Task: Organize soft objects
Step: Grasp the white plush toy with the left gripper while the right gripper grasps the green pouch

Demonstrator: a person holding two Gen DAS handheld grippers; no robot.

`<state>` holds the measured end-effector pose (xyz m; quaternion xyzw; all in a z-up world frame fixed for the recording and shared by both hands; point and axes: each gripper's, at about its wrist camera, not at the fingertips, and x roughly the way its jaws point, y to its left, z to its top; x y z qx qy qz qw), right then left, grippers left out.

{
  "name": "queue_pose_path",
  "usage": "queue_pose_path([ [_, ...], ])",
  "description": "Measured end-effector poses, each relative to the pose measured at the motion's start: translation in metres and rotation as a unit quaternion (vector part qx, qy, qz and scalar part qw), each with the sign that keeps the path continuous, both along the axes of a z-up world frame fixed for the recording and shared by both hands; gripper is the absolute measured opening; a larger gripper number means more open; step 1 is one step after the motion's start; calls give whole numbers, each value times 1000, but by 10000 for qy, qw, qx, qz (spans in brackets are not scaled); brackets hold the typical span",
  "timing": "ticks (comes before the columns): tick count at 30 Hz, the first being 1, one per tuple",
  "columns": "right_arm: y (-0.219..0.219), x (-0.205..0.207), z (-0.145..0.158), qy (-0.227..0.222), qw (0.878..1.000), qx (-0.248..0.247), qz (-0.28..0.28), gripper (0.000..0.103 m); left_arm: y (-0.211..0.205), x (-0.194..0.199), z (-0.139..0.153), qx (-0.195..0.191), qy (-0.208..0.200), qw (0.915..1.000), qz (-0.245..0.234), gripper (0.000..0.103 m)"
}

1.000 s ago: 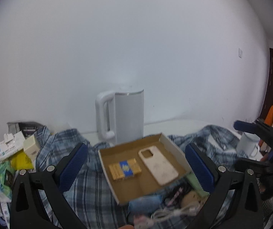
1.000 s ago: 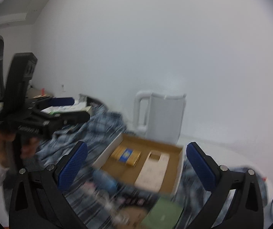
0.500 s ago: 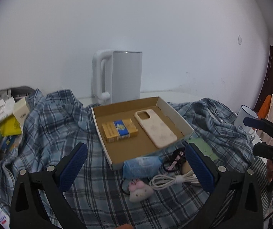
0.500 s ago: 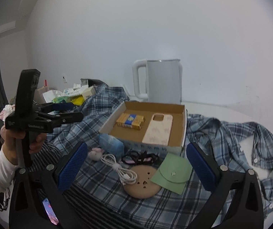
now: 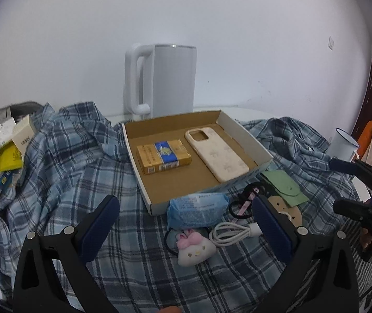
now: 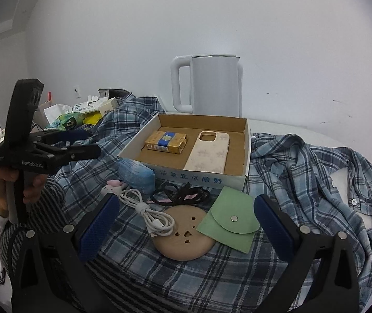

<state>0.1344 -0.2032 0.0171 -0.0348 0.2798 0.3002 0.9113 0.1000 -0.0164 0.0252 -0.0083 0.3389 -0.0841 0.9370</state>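
A cardboard box [image 5: 139, 156] [image 6: 247, 154] sits on a blue plaid shirt [image 5: 55, 182] [image 6: 303, 169]; inside lie a yellow cigarette pack [image 5: 162, 156] [image 6: 166, 140] and a beige phone case [image 5: 218, 154] [image 6: 208, 151]. In front of the box lie a blue tissue pack [image 5: 196, 210] [image 6: 135, 173], a white plush toy [image 5: 195, 247], a white cable [image 5: 234, 230] [image 6: 150, 212], black hair ties [image 6: 180, 193], a green pouch [image 6: 229, 224] [image 5: 283, 187] and a round beige disc [image 6: 183, 240]. My left gripper [image 5: 186, 227] and right gripper [image 6: 186, 224] are open and empty above these items.
A white kettle [image 5: 162, 78] [image 6: 209, 83] stands behind the box. Packets and boxes [image 5: 1, 151] pile at the left. A white mug [image 5: 343, 147] stands at the right edge. The left gripper also shows in the right wrist view [image 6: 81, 143].
Both grippers have tilted downward and come closer to the table, so the small items in front of the box came into view. Both stay open.
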Motion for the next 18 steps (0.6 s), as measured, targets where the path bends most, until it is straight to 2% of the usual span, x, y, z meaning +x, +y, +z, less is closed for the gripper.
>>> queue_pose_path([
  [7,2,2,-4,75,9999,-52,71,103,-5,-1,-11,0,251,9995,-166,103],
  [15,2,19,-26,616,9980,-117,-26,103,-1,6,-36,-248,992,9943,-316,103],
  [17,2,21,-28,691,9975,-110,-56,103,-1,8,-42,-323,1132,9923,-397,95],
  [18,1,22,-29,717,9973,-119,-65,103,-1,9,-44,-347,1218,9909,-445,87],
])
